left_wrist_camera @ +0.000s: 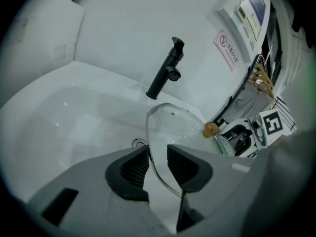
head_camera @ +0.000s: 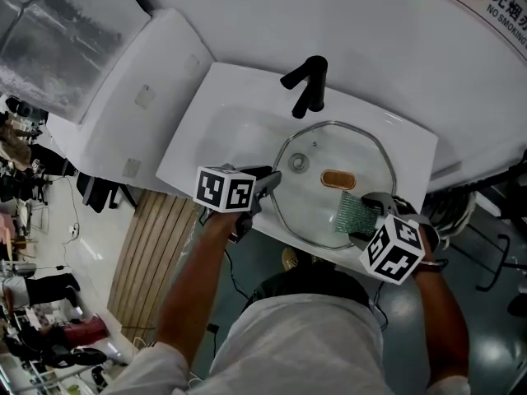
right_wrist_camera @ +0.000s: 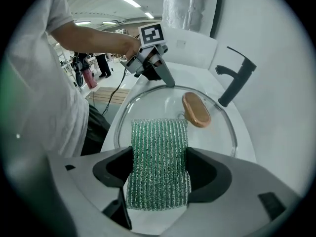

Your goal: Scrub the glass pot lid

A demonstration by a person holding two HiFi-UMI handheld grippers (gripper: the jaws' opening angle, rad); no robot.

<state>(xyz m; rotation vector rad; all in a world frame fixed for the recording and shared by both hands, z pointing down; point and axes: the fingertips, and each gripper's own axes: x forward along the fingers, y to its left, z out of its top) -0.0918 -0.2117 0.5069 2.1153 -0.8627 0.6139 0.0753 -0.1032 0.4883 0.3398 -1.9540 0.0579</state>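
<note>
L gripper (head_camera: pixel 268 181) is clamping the lid (head_camera: pixel 317 208) by its rim, over the sink (head_camera: pixel 198 138). R gripper (head_camera: pixel 368 218) is pinching a green scrub pad (head_camera: pixel 356 208). Scrubbing is prob. just starting; next, pad needs pressing flat on glass & rubbing.

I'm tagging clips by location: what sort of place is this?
Likely a washstand set up in a large workshop hall: white basin, black tap, people standing on open floor behind.
</note>
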